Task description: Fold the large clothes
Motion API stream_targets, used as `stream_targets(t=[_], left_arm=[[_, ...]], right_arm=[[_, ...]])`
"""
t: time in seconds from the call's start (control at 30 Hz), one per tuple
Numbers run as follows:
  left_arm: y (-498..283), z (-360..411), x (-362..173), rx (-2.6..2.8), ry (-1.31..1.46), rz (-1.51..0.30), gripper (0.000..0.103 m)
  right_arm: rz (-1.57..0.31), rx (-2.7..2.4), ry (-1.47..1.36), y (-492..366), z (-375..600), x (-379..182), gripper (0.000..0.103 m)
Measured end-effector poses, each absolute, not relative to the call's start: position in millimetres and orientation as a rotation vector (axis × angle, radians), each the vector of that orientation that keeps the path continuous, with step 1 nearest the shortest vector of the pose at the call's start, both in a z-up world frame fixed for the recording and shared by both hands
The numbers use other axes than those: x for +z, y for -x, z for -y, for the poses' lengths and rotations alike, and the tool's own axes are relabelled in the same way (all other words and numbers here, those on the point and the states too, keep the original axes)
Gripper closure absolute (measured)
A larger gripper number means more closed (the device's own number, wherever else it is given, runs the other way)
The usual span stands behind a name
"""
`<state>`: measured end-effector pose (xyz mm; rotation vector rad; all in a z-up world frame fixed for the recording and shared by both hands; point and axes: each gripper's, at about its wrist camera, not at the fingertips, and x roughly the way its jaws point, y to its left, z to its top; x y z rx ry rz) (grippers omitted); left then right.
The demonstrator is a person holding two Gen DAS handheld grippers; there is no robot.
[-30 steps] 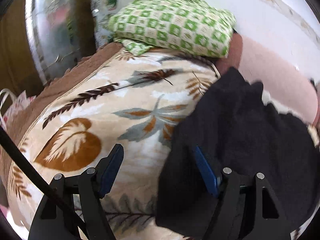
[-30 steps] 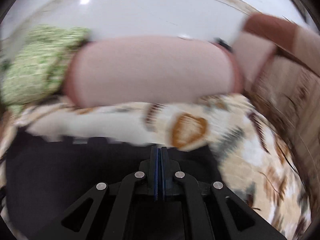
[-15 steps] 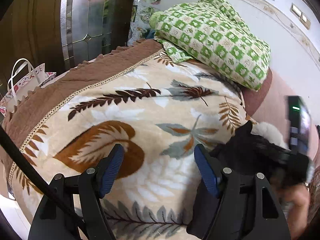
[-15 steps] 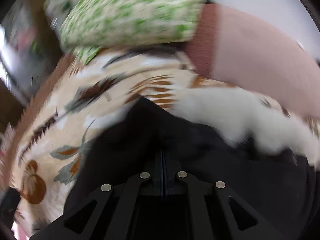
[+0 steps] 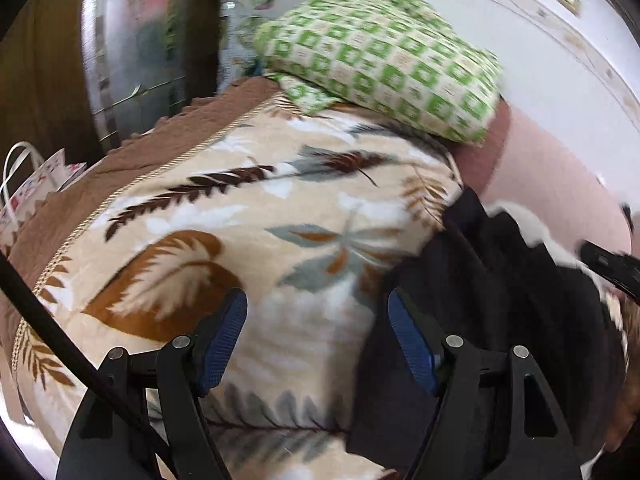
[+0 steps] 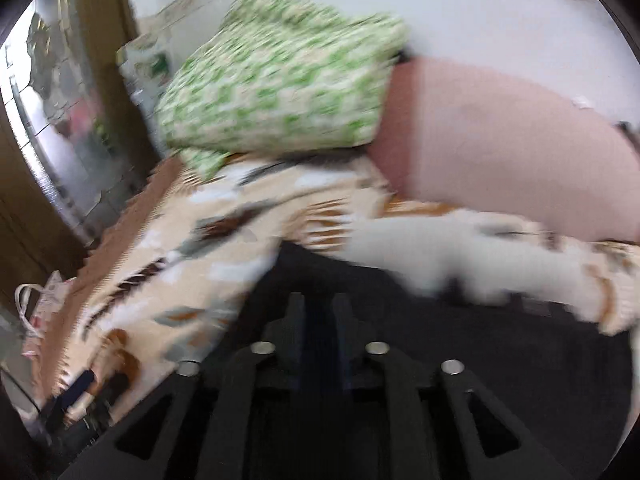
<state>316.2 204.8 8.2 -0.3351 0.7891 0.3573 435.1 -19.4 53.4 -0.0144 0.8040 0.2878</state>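
A black garment [image 5: 500, 300] with a white fleecy lining [image 5: 532, 228] lies on the right part of a leaf-patterned blanket [image 5: 280, 220]. My left gripper [image 5: 316, 304] hangs open above the blanket, its right finger [image 5: 404, 332] at the garment's left edge, nothing between the pads. In the blurred right wrist view my right gripper [image 6: 320, 312] hovers low over the black garment [image 6: 480, 340] with its jaws opening, a narrow gap between them. I cannot make out cloth in that gap. The white lining [image 6: 460, 256] shows along the garment's far edge.
A green checked pillow [image 5: 380, 60] rests at the head of the bed against a pink padded headboard [image 5: 552, 184]. Left of the bed stand a glass-panelled door [image 5: 132, 40] and a white paper bag [image 5: 32, 184]. The blanket's brown border [image 5: 120, 168] marks the bed's left edge.
The right gripper swept left across the garment and its jaws, shut before, have parted. The black garment looks shifted and more bunched in the left wrist view. The left gripper stays equally open.
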Motion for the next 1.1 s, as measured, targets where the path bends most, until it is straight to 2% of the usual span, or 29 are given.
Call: stream_targets(t=[0.3, 0.33, 0.43, 0.5, 0.7, 0.87, 1.0, 1.1], left_arm=[[-341, -172, -28, 0.344, 0.219, -0.861, 0.03], [-342, -173, -30, 0.352, 0.216, -0.86, 0.029], [-346, -175, -30, 0.356, 0.213, -0.865, 0.029], [-346, -178, -28, 0.345, 0.228, -0.871, 0.029], [-330, -204, -8, 0.34, 0.33, -0.832, 0.03], [-320, -198, -1, 0.309, 0.327, -0.794, 0.03], [-322, -172, -8, 0.269, 0.23, -0.803, 0.03], [-332, -158, -25, 0.275, 0.153, -0.857, 0.029]], right_arm=[[-0.891, -0.153, -0.192, -421, 238, -6, 0.081], [-0.89, -0.196, -0.222, -419, 261, -13, 0.085], [-0.885, -0.257, -0.277, -414, 297, -20, 0.087], [-0.864, -0.305, -0.298, -405, 308, -14, 0.085], [-0.782, -0.214, -0.466, -342, 309, 8, 0.078], [-0.709, -0.057, -0.413, -286, 250, 7, 0.078], [-0.707, 0.011, -0.381, -282, 209, -16, 0.078], [-0.687, -0.028, -0.222, -291, 188, -24, 0.078]])
